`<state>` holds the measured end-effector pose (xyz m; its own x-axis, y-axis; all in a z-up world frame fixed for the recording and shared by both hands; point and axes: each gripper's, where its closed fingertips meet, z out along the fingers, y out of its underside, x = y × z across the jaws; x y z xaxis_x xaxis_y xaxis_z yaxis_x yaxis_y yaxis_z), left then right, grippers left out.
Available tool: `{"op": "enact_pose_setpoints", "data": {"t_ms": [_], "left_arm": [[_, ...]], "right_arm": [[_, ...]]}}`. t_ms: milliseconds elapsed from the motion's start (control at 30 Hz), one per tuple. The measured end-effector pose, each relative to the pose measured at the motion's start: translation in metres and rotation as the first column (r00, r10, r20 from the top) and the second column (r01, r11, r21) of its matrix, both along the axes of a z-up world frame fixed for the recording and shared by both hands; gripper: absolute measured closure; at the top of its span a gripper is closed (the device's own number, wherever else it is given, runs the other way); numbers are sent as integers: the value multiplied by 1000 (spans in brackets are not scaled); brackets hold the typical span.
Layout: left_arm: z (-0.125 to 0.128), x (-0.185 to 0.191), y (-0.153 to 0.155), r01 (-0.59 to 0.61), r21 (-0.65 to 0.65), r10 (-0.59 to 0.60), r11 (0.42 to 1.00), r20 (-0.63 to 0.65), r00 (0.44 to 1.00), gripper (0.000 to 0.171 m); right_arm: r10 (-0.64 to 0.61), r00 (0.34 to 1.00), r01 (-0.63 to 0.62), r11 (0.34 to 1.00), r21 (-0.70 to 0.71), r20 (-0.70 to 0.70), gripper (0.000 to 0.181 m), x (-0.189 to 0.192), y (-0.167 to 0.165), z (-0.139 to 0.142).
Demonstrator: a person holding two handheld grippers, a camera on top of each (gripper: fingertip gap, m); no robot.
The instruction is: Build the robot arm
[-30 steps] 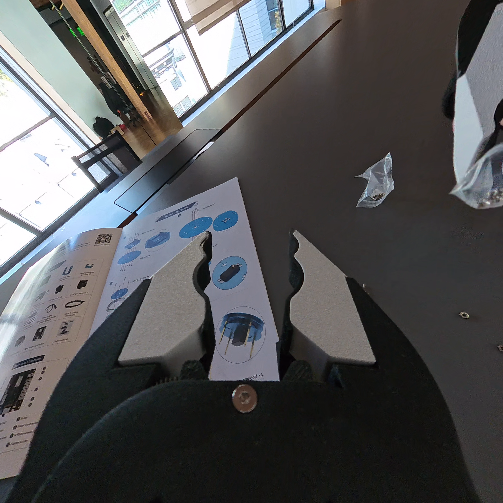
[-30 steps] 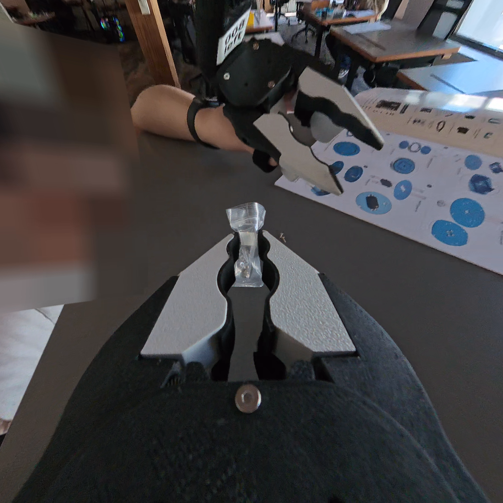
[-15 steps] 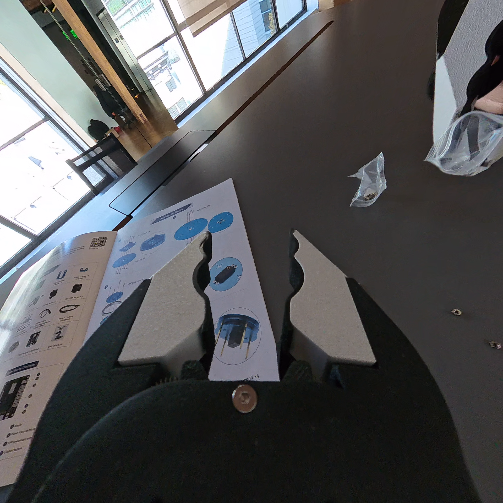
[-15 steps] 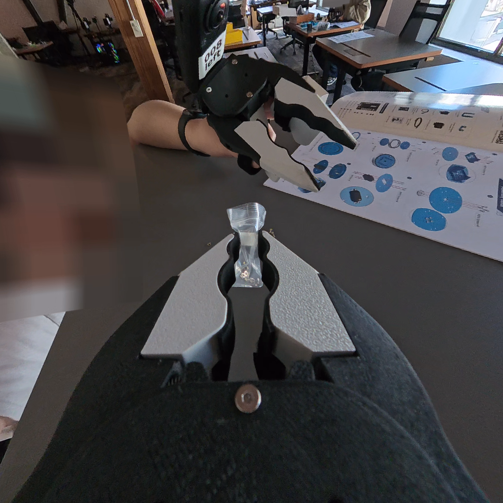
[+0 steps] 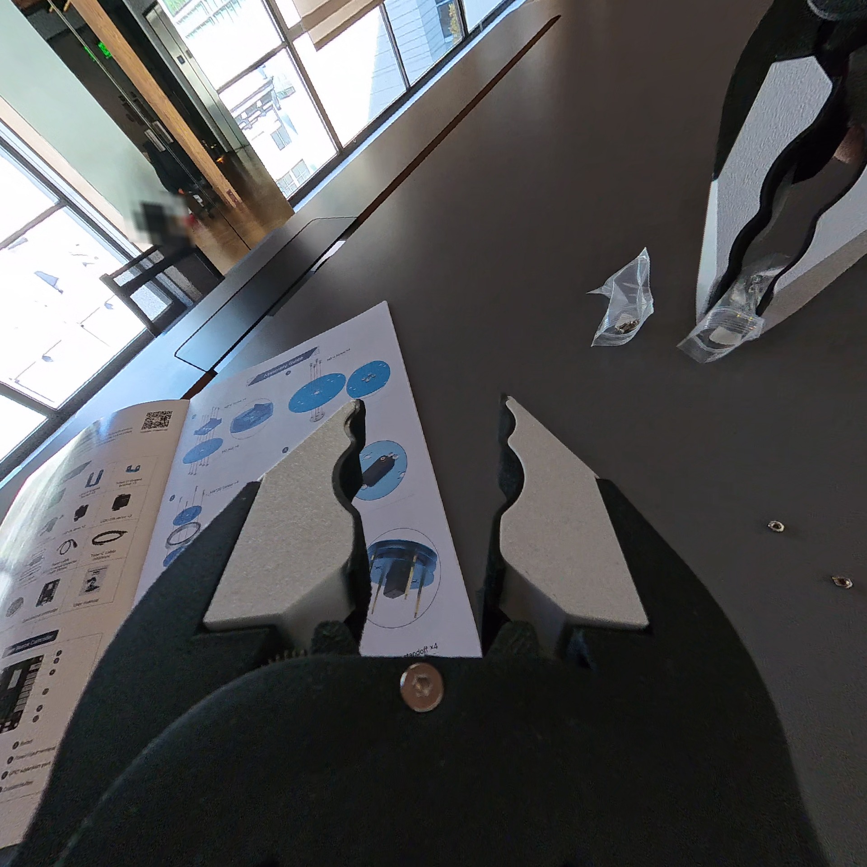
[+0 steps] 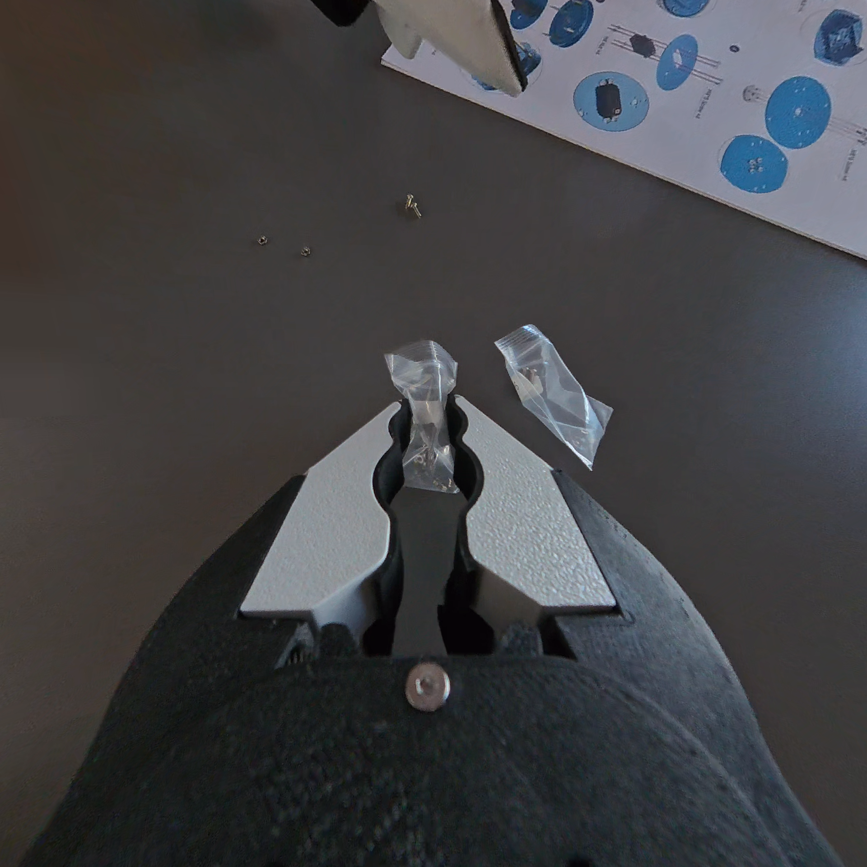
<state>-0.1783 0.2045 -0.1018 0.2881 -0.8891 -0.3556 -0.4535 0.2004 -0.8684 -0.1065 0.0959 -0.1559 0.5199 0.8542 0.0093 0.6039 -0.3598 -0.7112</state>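
Plastic bag [image 6: 428, 424] of screws is clamped in the right gripper [image 6: 428, 407]; beside it, another bag [image 6: 553, 399]. Left gripper [image 5: 431, 408] is held apart over the booklet [image 5: 300, 422].

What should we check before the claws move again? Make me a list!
1. Right gripper pinching the small clear plastic bag of screws: ok.
2. That bag closed at its top: cannot tell.
3. Left gripper open and holding nothing, over the white instruction sheet with blue diagrams: ok.
4. Second clear plastic bag lying free of the right gripper: ok.
5. Loose tiny metal screws and nuts gathered up: not ok, scattered on the dark table.
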Motion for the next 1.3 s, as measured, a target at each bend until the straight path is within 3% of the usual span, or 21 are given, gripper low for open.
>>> {"op": "enact_pose_setpoints", "data": {"t_ms": [367, 567, 667, 733, 800, 967, 1133, 1300], "left_arm": [[0, 0, -2, 4, -2, -4, 1000, -2, 1000, 117], [1, 1, -4, 12, -3, -12, 1000, -1, 1000, 116], [2, 2, -3, 12, 1, -12, 1000, 2, 1000, 117], [0, 3, -3, 15, -1, -15, 1000, -3, 1000, 117], [-1, 4, -4, 16, 1, -16, 1000, -9, 1000, 117], [-2, 3, -4, 15, 2, -15, 1000, -12, 1000, 117], [-1, 3, -6, 16, 0, -16, 1000, -9, 1000, 117], [-3, 3, -6, 16, -3, -16, 1000, -15, 1000, 117]], "right_arm": [[-22, 998, 20, 999, 37, 55, 150, 8, 1, 2], [-87, 984, 59, 983, 176, 155, 133, 11, -2, 15], [-190, 936, 53, 908, 415, 296, 132, 1, -4, 27], [-283, 844, -24, 830, 558, 457, 138, -4, -7, 28], [-336, 767, -90, 787, 611, 546, 142, -14, -9, 23], [-462, 717, -34, 724, 689, 522, 146, -18, -3, 31], [-504, 676, 45, 757, 652, 538, 148, -5, -1, 18], [-529, 606, 40, 766, 641, 594, 160, 8, 2, 10]]}}
